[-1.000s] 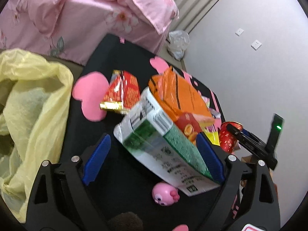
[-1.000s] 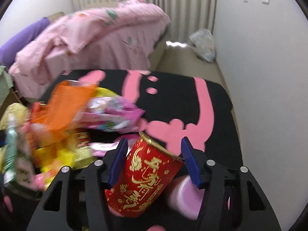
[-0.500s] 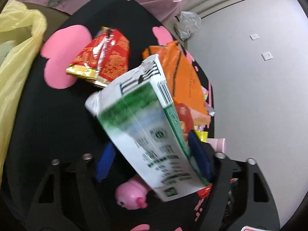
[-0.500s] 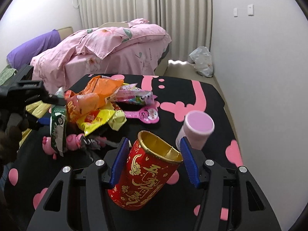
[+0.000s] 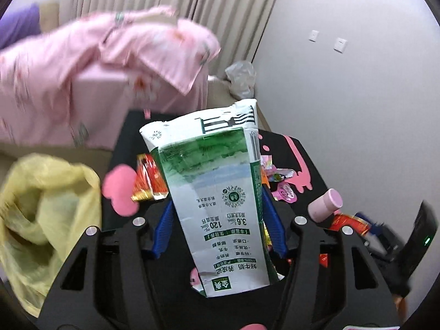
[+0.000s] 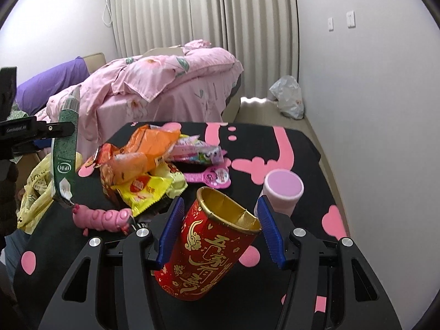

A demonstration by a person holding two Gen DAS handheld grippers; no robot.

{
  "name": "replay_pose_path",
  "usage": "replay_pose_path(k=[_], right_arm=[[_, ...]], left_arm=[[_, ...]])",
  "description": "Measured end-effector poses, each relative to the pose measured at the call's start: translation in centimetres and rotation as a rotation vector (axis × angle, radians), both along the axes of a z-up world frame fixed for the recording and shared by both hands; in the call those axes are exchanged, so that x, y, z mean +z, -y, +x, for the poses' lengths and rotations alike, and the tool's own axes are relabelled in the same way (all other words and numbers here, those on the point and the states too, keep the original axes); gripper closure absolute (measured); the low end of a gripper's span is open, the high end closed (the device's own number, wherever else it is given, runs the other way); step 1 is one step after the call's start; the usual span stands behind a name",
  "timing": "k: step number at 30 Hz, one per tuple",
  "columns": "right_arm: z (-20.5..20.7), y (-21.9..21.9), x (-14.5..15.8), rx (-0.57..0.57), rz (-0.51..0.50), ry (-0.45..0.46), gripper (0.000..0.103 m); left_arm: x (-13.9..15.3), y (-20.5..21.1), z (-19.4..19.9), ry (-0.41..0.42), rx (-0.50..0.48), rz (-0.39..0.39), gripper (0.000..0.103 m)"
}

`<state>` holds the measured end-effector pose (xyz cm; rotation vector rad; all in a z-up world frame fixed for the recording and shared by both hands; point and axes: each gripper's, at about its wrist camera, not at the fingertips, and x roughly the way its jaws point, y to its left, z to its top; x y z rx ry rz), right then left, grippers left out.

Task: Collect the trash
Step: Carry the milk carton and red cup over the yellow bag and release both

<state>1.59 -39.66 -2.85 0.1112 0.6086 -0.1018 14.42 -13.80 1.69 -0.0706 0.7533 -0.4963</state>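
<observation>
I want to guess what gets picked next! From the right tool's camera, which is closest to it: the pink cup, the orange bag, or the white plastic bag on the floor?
1. Pink cup, just beyond the tool's right finger.
2. Orange bag, mid-table, left.
3. White plastic bag, on the floor by the far wall.

Left wrist view: looks forward and down along its own two fingers, from the near-left part of the black table [image 5: 121,143], toward the far edge, the bed [image 5: 96,63] and the curtain. Very close: the milk carton [image 5: 220,192] fills the centre and hides much of the table middle. Background blurred.

Right wrist view: same forward, downward aim, from the near edge of the table [image 6: 302,148], set further right. Red can [image 6: 214,253] close in front; table top beyond shows sharp to its far edge.

Shared: pink cup [image 5: 326,205] [image 6: 283,189], wrapper pile, yellow bag [image 5: 41,206] [image 6: 35,192] off the left edge, bed, white bag at the wall. The right view also shows the carton [image 6: 66,148] at its left.
</observation>
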Motion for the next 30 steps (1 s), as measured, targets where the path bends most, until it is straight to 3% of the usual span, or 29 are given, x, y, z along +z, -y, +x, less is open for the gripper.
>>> replay_pose_path(k=[9,16,21,30], right_arm=[[-0.8,-1.6,3.2,0.013,-0.054,0.072,0.05],[-0.8,-4.1,5.9,0.055,-0.077,0.137,0.05],[-0.4,-6.9,8.0,0.1,-0.119,0.183,0.05],[0.4,-10.2,8.7,0.141,-0.175,0.18,0.05]], left_arm=[[1.7,-0.8,-2.5,0.097,-0.019,0.024,0.049],[3.7,-4.5,-3.9,0.187,0.025,0.015,0.049],[4.3,-7.5,-4.4,0.206,0.051,-0.003,0.049],[4.1,-10.3,-6.0,0.293,0.053,0.002,0.049]])
